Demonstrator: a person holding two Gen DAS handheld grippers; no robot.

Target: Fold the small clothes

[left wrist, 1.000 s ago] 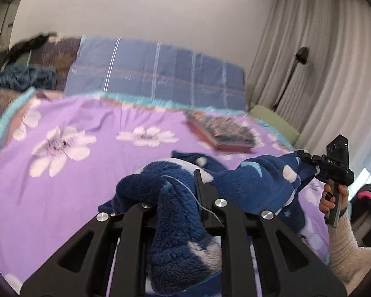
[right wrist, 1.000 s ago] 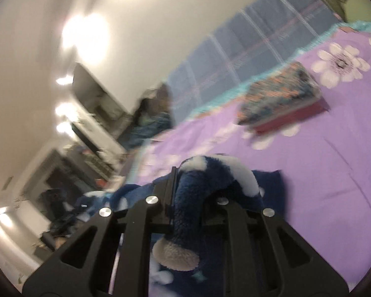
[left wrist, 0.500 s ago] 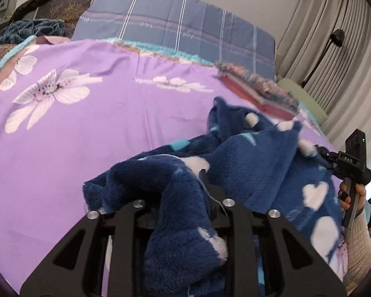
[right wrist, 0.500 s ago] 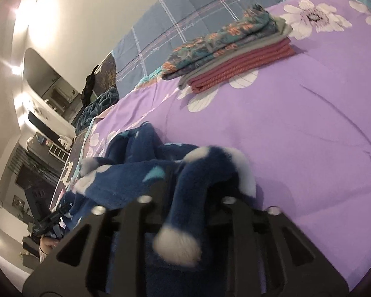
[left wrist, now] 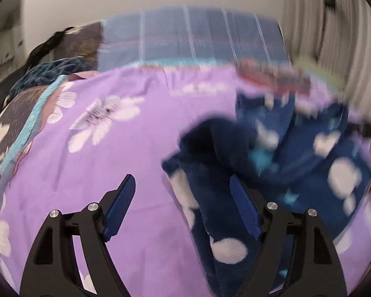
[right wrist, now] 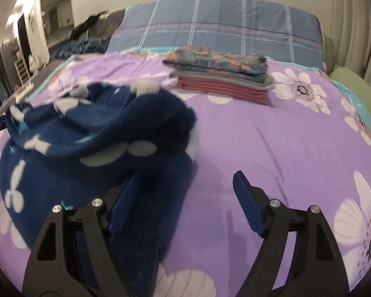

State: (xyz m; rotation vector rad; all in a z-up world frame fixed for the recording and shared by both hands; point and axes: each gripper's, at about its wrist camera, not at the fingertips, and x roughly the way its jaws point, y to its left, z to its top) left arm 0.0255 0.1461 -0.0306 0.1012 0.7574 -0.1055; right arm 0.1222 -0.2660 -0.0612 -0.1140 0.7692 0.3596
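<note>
Fleece garment blurred w/ motion; both tongs just opened wide, gripping nothing.

Each gripper, left gripper and right gripper, has black triangular-cutout arms, silver screws and blue finger pads.

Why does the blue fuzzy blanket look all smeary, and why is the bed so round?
Left wrist view: the blue fuzzy blanket and far pillows are streaked by motion blur, while the left claw stays sharp. Right wrist view: milder blur, the folded stack reads fairly clearly. In both, the fisheye lens bulges the purple bedspread.
</note>
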